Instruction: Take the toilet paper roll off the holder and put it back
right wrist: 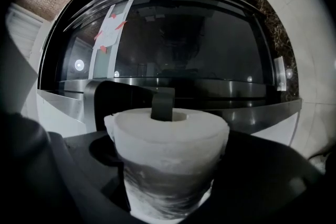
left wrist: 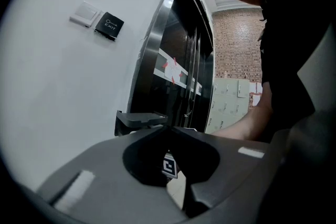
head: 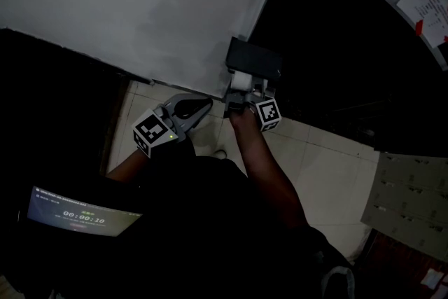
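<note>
The right gripper point(head: 243, 96) has its two jaws wide apart, one on each side of the toilet paper roll point(right wrist: 170, 139), and they press on it. The roll is white, thick and soft. It looks a bit squashed low down where the jaws hold it, and wider at the top. A dark bar of the holder point(head: 253, 58) goes into the hole in the middle of the roll, so the roll sits on the holder. The holder is black and is fixed low on the white wall point(head: 126, 3), at the wall's right edge, just beside a shiny black door point(right wrist: 173, 44).

The left gripper point(left wrist: 168, 131) is pinched closed, tip to tip, with nothing in it. It is held near the right one, a little away from the holder. Through the gap behind its tips, the marker cube point(left wrist: 169, 165) of the right gripper shows.

High on the wall is a small black sign point(left wrist: 109, 25) with the word EXIT, and a white switch plate point(left wrist: 84, 13) touches its left side. A sheet of paper point(head: 423, 7) is stuck on the door with red tape; its print is too small to read. At the bottom left of the head view, a lit screen point(head: 82, 215) shows 00:00:10.

Pale lockers point(left wrist: 228, 102) stand past the door, all shut, so what is in them cannot be seen.
</note>
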`<state>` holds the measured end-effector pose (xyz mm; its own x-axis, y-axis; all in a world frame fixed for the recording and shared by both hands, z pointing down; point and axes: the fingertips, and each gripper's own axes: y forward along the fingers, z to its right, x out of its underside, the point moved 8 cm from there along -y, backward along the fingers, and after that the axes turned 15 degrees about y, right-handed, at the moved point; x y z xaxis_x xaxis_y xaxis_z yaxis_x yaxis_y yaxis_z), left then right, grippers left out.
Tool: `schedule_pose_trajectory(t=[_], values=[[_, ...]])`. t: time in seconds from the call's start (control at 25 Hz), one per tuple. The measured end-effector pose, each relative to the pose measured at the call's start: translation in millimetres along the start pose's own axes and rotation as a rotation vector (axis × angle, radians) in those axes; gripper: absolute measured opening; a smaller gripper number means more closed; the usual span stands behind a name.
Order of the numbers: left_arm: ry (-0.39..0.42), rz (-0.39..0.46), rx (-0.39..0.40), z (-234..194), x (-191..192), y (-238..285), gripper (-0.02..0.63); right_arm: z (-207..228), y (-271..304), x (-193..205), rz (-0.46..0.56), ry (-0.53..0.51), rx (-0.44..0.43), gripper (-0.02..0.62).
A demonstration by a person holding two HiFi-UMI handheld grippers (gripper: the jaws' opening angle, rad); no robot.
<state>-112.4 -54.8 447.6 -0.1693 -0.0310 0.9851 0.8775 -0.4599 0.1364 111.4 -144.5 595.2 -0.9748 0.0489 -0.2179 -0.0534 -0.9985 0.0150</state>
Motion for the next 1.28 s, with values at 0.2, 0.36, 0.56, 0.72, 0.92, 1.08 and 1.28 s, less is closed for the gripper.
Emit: schedule_pose_trajectory(t=[0.2,0.36,0.56,0.72,0.92,1.08,1.28], values=[[0.003,0.003,-0.003,-1,1,-1,0.000,0,-14,0,-0.032,-0.012,0.006,0.480],[0.002,0.003,-0.003,1,2,0,0.001,3,-32,2,-0.085,-0.004,0.012,0.480],[-0.008,0.004,0.005,3,-2,3,0.000,2,-60,-4,-0.174,-0.052,0.014,0.480],[0.002,0.009,0.010,2,-1,5,0.000,-15,-88,-11,-0.194,-0.084,0.034,0.480],[0.002,0.005,0.025,6,-1,10,0.000,-27,-110,-9,-0.187,-0.028,0.027,0.480],[0.006,0.006,0.040,9,-2,15,0.000,-41,-108,5,-0.336,-0.176,-0.037,0.480],[0.013,0.006,0.047,12,-3,17,0.001,-88,-103,29,-0.578,-0.806,-0.169,0.479]])
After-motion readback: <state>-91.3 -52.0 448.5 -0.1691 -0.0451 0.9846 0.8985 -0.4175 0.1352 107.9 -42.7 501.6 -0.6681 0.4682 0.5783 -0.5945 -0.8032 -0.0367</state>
